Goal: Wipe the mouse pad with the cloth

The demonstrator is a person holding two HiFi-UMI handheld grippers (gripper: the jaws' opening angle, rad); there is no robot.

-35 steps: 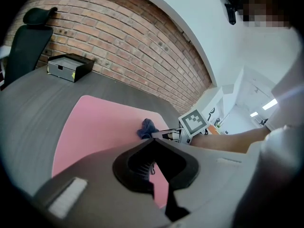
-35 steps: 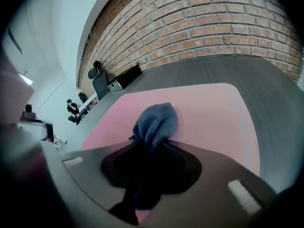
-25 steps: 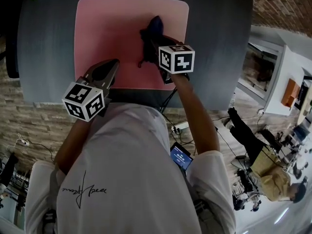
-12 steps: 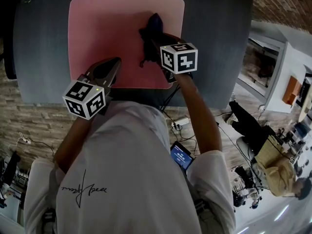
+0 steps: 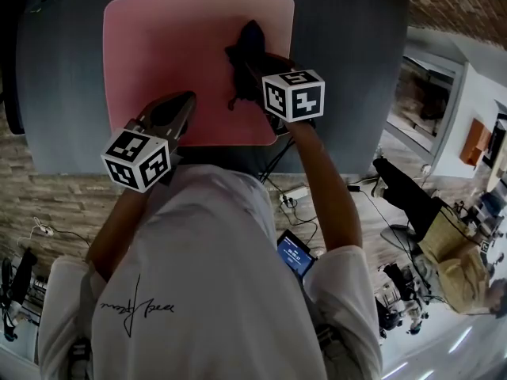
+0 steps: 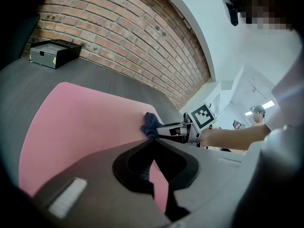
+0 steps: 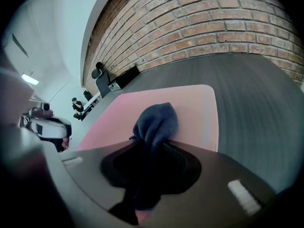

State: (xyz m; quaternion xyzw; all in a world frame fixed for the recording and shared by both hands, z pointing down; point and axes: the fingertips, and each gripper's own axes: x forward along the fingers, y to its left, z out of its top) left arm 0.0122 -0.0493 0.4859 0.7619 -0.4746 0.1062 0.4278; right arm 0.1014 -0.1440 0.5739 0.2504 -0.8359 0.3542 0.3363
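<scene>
The right gripper [image 7: 152,145] is clenching the bunched dark blue cloth [image 7: 156,120], which is resting on the pink, round-cornered mouse pad [image 5: 174,46] at upper centre of the head view, near the pad's right edge. The left gripper [image 6: 153,142] is pinching shut on nothing (its tips are hovering at the pad's lower left corner). Likely risks: the pad sliding on the dark grey table [image 5: 348,70] if nothing is pressing it down — or the cloth dragging free of the jaws. Counted: one pad, one cloth, two grippers, one flat black box [image 6: 54,52].
</scene>
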